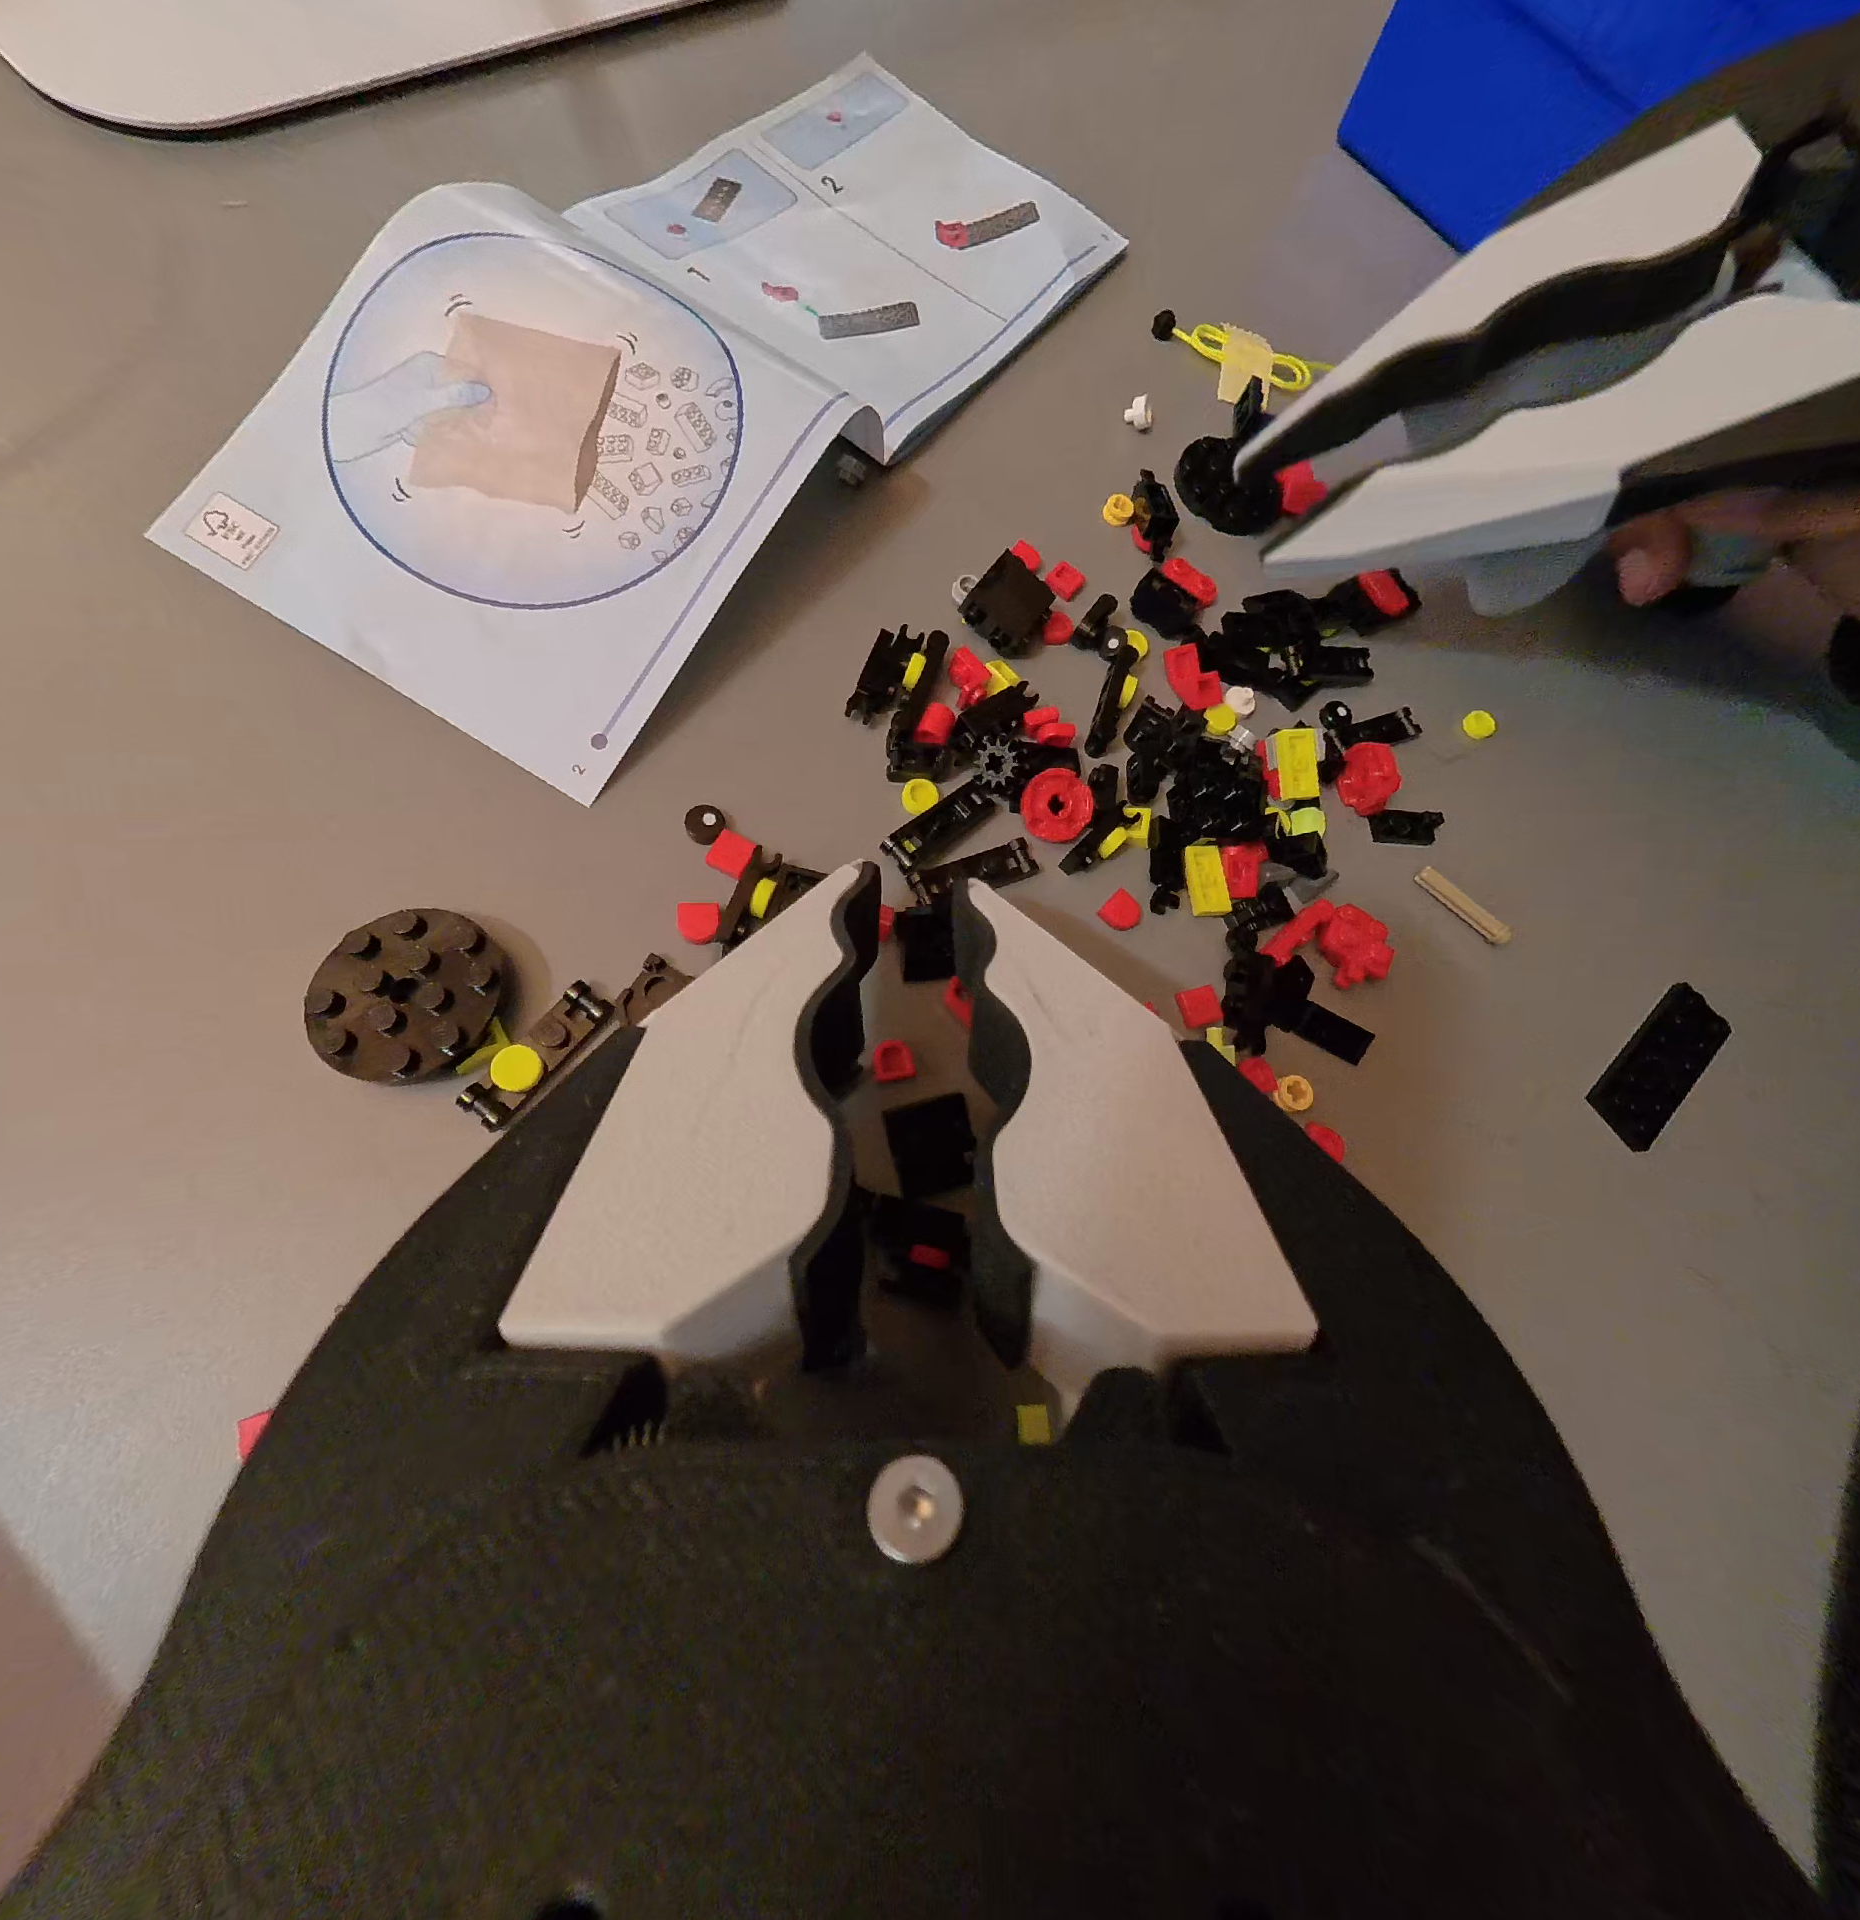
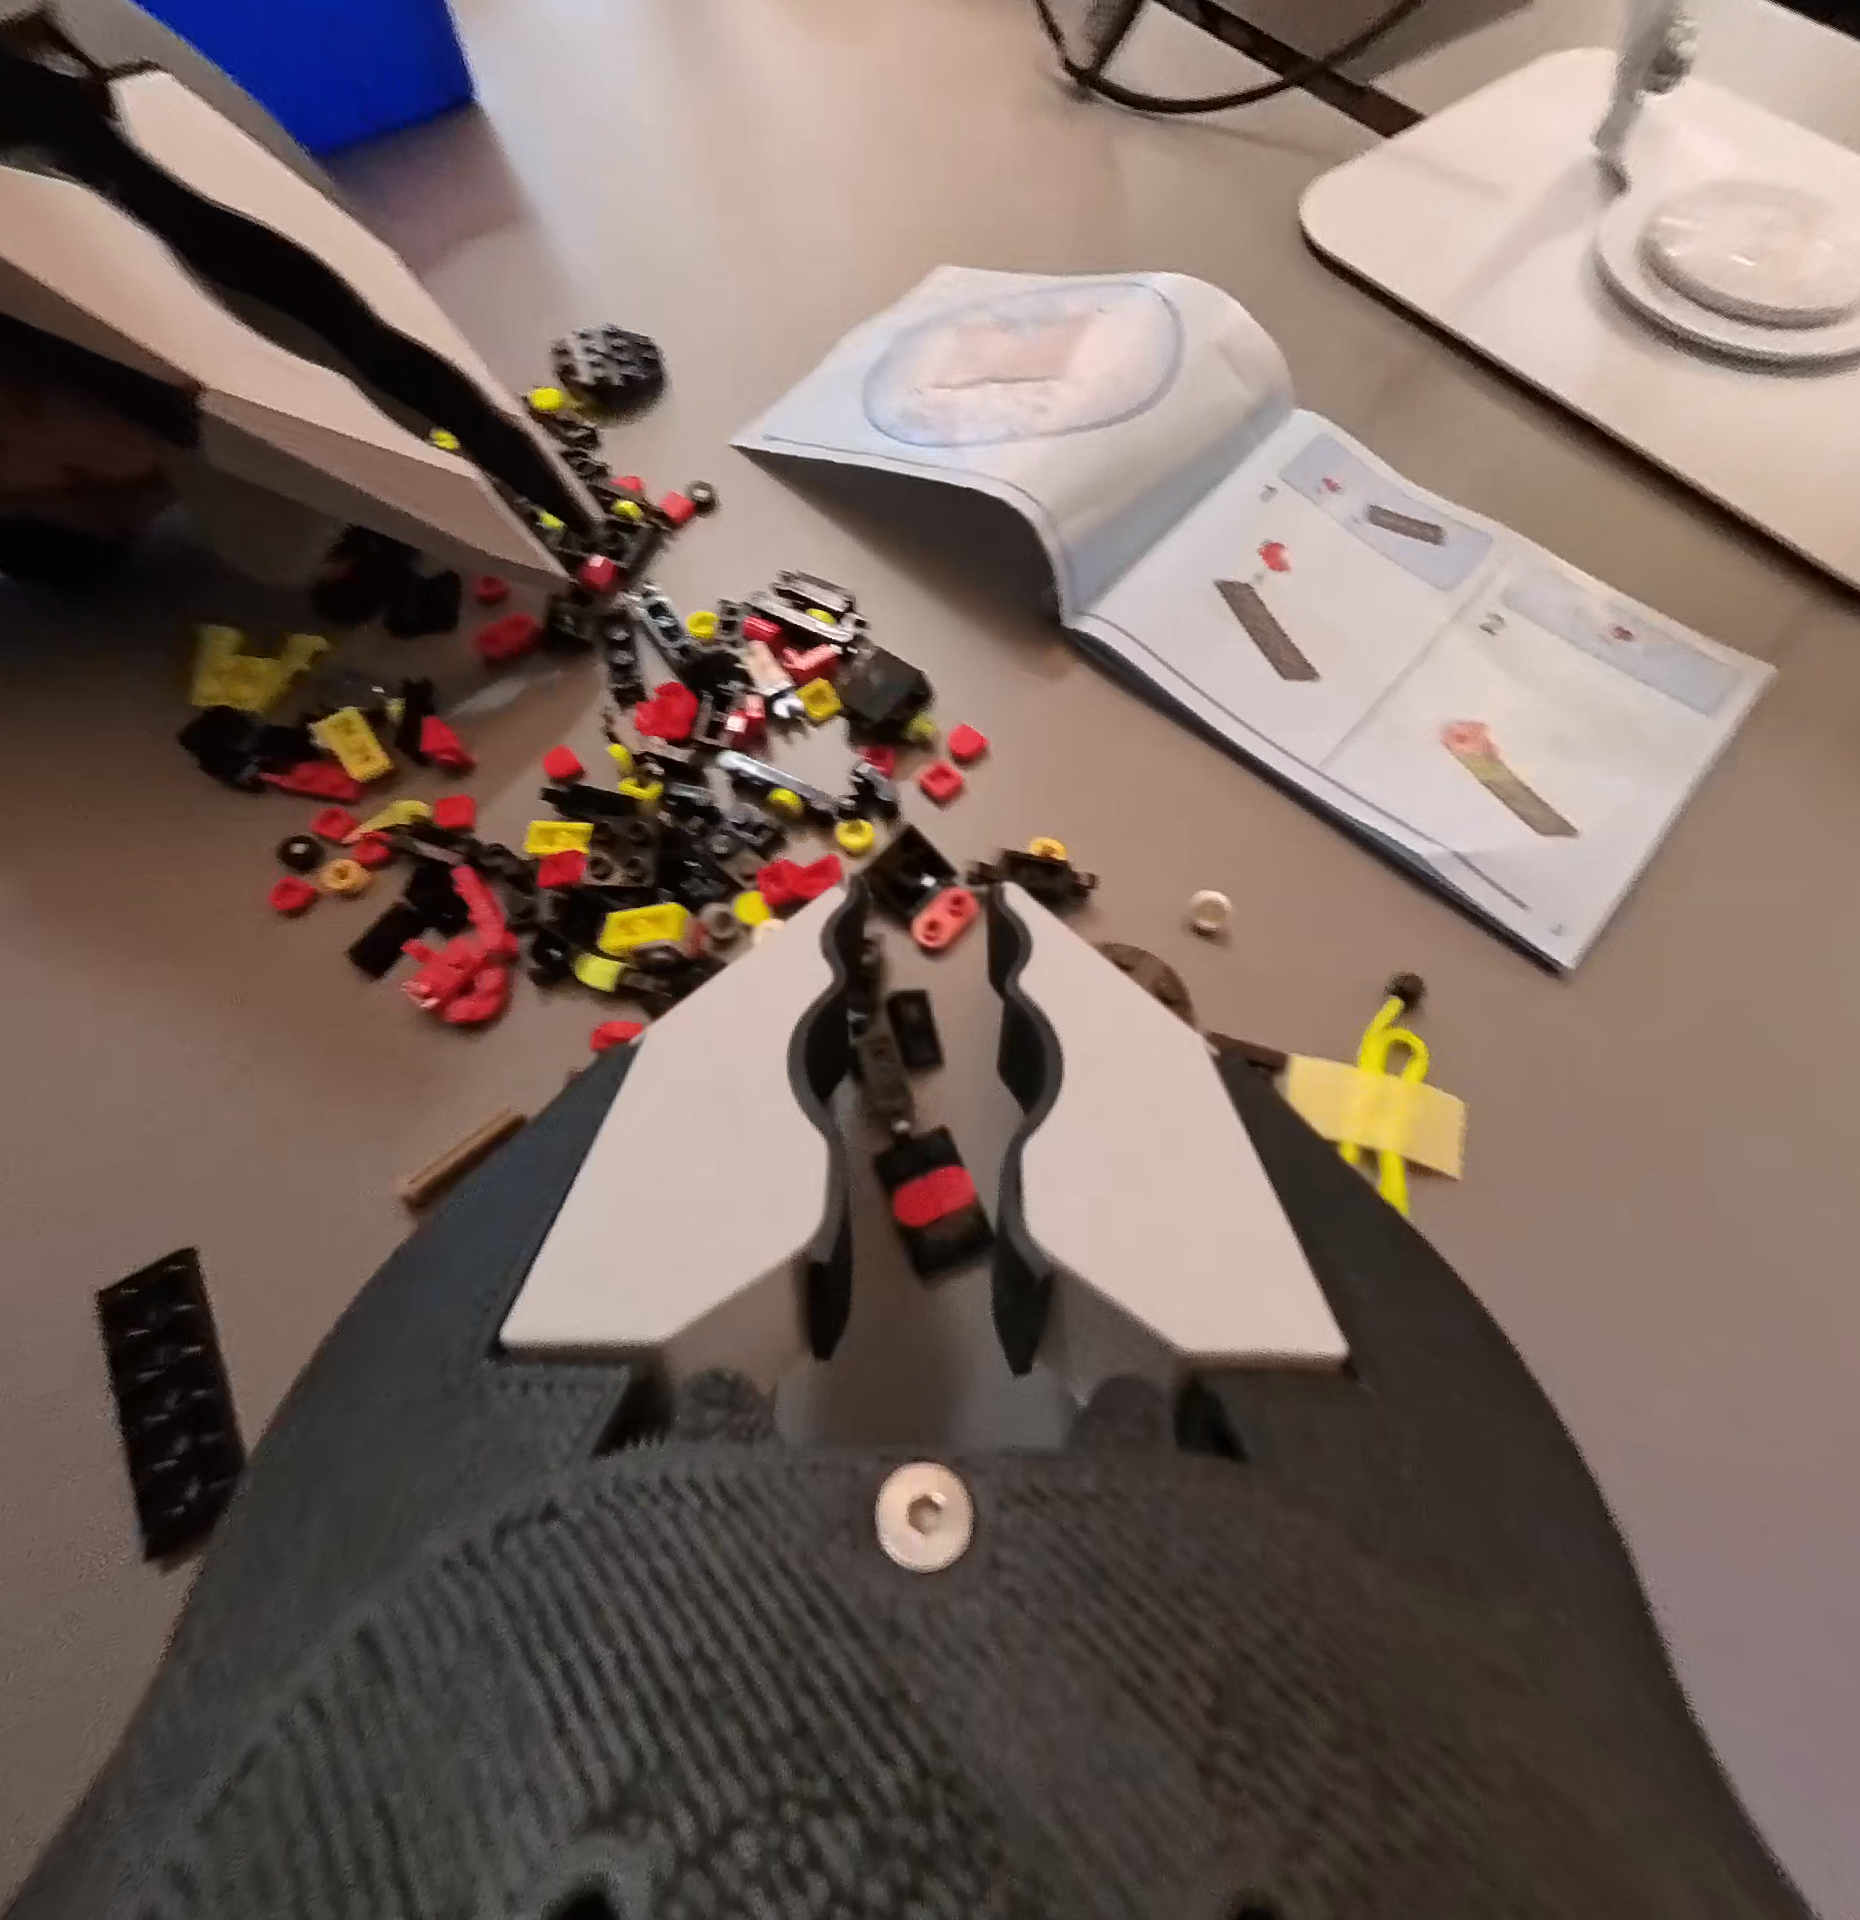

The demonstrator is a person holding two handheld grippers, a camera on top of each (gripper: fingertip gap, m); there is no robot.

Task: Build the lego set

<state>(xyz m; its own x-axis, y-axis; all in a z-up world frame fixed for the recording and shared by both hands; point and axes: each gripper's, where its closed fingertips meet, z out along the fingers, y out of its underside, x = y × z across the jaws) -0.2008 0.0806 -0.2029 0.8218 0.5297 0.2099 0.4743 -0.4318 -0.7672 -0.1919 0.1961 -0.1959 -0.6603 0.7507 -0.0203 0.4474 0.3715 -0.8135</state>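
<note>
A loose pile of small black, red and yellow lego pieces lies on the grey table; it also shows in the right wrist view. My left gripper hovers over the pile's near edge, its jaws a little apart, with only loose pieces on the table showing between them. My right gripper is at the pile's far right, jaws a little apart around a small red two-hole piece, with a gap beside it. From the left wrist view the right gripper sits by a black wheel.
An open instruction booklet lies behind the pile. A round black plate sits left, a long black plate right. A taped yellow string, a blue box and a white stand base are nearby.
</note>
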